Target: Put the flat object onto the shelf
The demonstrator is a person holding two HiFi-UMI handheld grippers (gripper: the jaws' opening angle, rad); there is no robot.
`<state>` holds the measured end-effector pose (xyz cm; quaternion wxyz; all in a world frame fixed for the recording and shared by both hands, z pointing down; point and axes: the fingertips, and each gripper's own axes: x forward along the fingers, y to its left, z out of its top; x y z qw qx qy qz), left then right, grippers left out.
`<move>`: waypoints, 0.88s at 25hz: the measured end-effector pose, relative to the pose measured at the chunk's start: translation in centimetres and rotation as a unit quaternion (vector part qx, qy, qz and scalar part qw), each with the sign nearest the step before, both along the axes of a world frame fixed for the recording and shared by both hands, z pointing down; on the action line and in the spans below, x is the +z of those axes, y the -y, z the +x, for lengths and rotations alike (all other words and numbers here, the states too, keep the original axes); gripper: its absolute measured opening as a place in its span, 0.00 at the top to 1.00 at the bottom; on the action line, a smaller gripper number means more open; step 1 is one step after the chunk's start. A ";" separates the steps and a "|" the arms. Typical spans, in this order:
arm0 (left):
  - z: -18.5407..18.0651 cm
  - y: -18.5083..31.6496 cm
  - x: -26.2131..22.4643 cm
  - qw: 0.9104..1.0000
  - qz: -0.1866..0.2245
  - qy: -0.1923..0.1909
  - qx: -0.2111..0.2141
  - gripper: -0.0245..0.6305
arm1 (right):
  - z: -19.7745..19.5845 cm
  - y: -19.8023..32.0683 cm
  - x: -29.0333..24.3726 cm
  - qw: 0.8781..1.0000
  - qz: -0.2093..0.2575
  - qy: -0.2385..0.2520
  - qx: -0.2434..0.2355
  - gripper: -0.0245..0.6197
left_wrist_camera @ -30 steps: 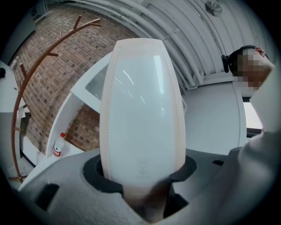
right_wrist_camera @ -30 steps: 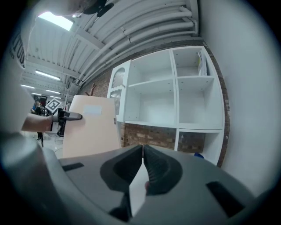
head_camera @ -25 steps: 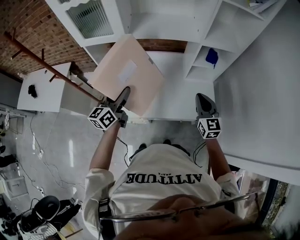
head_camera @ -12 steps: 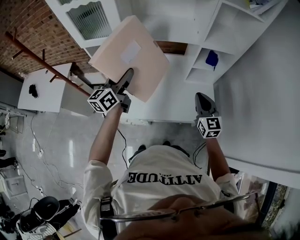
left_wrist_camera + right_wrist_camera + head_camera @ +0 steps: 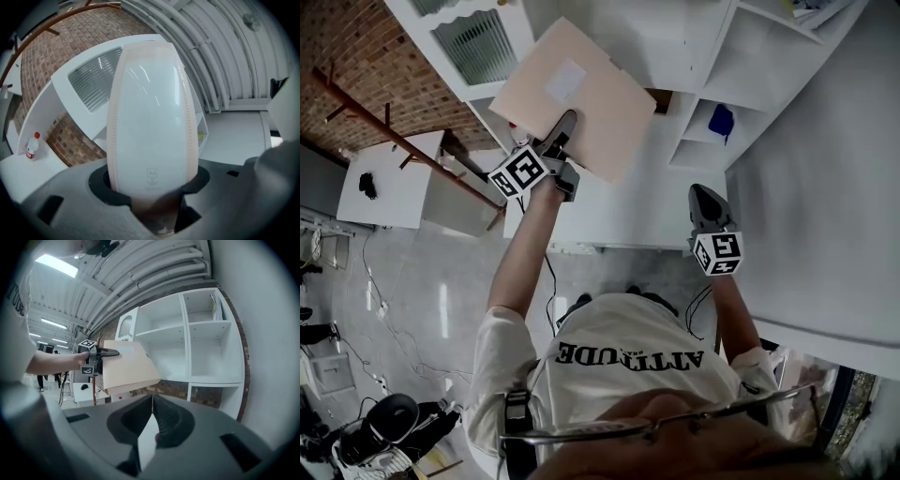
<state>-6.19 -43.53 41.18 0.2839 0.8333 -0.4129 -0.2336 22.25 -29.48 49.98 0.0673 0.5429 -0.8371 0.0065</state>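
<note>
The flat object is a pale beige panel with a small white label. My left gripper is shut on its near edge and holds it raised and tilted in front of the white shelf unit. In the left gripper view the flat object fills the space between the jaws. The right gripper view shows the flat object and left gripper held out before the shelf unit. My right gripper hangs lower right, shut with nothing in it; its jaws meet.
A blue object sits in a lower cubby. A cabinet door with ribbed glass is at the upper left against a brick wall. A white bottle with a red cap stands on a low white surface. A white side table is far left.
My left gripper has carried the flat object up and forward, closer to the shelf unit. The right gripper has stayed put.
</note>
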 end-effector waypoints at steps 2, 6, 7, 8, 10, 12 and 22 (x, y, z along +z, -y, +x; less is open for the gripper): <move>0.9 0.5 -0.3 1.000 -0.008 -0.029 -0.004 0.55 | 0.0 -0.1 0.3 1.000 -0.002 0.002 -0.002 0.92; 2.0 2.1 -0.1 0.994 -0.033 -0.101 -0.018 0.55 | -0.1 0.1 0.4 1.000 -0.002 0.004 -0.004 0.92; 2.2 2.4 0.0 0.992 -0.040 -0.120 -0.019 0.55 | -0.1 0.1 0.5 1.000 -0.002 0.005 -0.004 0.92; 2.4 2.8 0.2 0.989 -0.045 -0.137 -0.020 0.55 | 0.0 0.1 0.5 1.000 -0.002 0.005 -0.003 0.92; 2.8 3.3 0.6 0.985 -0.056 -0.162 -0.022 0.55 | 0.2 0.1 0.6 1.000 -0.004 0.004 -0.002 0.92; 3.4 3.8 1.1 0.980 -0.067 -0.183 -0.028 0.55 | 0.5 0.0 0.7 1.000 -0.006 0.002 -0.001 0.92; 5.5 7.3 3.4 0.952 -0.131 -0.269 -0.069 0.55 | 0.8 0.3 0.6 1.000 -0.006 -0.002 -0.003 0.92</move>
